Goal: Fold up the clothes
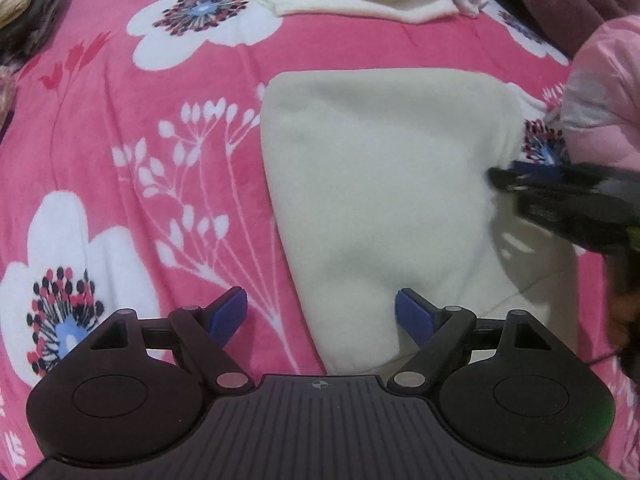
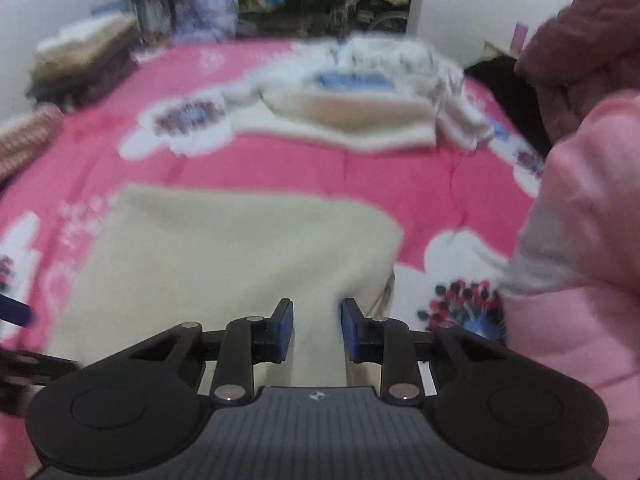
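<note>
Cream garment lies flat under both grippers.
Left gripper spread wide; right gripper narrowed, grasping nothing; one more pile ahead.

A pink floral blanket covers the bed; white walls behind, perhaps shelving.

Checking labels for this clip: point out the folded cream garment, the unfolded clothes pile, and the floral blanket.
folded cream garment (image 1: 380, 184), left wrist view, middle of top face
unfolded clothes pile (image 2: 360, 92), right wrist view, centre
floral blanket (image 1: 120, 92), left wrist view, bare pink area
</note>
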### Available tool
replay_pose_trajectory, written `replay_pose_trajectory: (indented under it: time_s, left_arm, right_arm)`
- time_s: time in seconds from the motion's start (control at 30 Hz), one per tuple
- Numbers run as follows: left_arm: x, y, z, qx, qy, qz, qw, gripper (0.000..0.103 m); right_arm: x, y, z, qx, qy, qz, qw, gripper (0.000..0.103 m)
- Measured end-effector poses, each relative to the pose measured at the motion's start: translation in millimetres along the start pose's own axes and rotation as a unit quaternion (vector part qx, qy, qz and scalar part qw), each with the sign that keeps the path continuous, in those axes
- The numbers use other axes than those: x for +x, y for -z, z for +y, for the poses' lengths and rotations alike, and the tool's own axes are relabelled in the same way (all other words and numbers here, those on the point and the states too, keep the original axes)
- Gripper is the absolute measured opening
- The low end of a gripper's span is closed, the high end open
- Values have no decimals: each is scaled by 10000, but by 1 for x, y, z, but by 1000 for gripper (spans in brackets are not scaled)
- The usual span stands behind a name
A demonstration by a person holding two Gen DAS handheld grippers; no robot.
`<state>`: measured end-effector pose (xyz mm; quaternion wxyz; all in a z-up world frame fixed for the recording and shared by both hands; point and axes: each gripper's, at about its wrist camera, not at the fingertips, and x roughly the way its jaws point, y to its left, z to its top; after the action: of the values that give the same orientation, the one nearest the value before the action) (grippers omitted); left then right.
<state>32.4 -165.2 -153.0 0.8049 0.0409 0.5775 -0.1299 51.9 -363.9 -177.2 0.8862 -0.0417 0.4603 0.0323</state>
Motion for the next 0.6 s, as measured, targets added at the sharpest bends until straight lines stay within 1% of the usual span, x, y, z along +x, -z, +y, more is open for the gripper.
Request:
replay_pose_trajectory:
  time_s: [0.03,0.07,0.1,0.13,0.2,0.23,0.3,0.37,0.4,0.53,0.6]
  left_arm:
    - [0,0,-2,42,-50,-9,10000,83]
    - [-1,0,-4,91,-99,-24,9999,83]
    - [-1,0,-5,126,-134,-38,9998,83]
    - [-1,-1,-5,123,-148,-36,9998,83]
    - [-1,-1,-5,116,-162,-17,9998,83]
    - [-1,-1,-5,112,-166,-5,9998,83]
    - [-1,-2,-6,121,-147,9,9998,83]
    - [-1,-2,-7,136,-163,23,9998,83]
    - [-1,-3,-8,158,-192,34,9997,83]
    - [0,-3,-7,164,-211,53,9996,83]
    - [0,-3,-6,169,-203,57,9996,83]
  right_arm:
    - [6,1,-5,155,-79,62,9998,29]
    - [2,-4,-5,228,-82,105,9997,28]
    - [-6,-10,-3,210,-89,7,9997,21]
    - [-16,-15,0,177,-102,-121,9997,19]
    - [-30,-24,5,138,-133,-348,9992,19]
    - [-29,-27,7,105,-105,-420,9990,18]
    - [-11,-29,5,39,18,-315,9995,18]
    - [18,-23,-1,132,3,-32,9999,18]
    - [21,-21,-4,216,-36,-26,9998,18]
    - [-3,-33,0,233,24,-140,9996,18]
    - [-17,-41,2,262,-35,-375,9989,18]
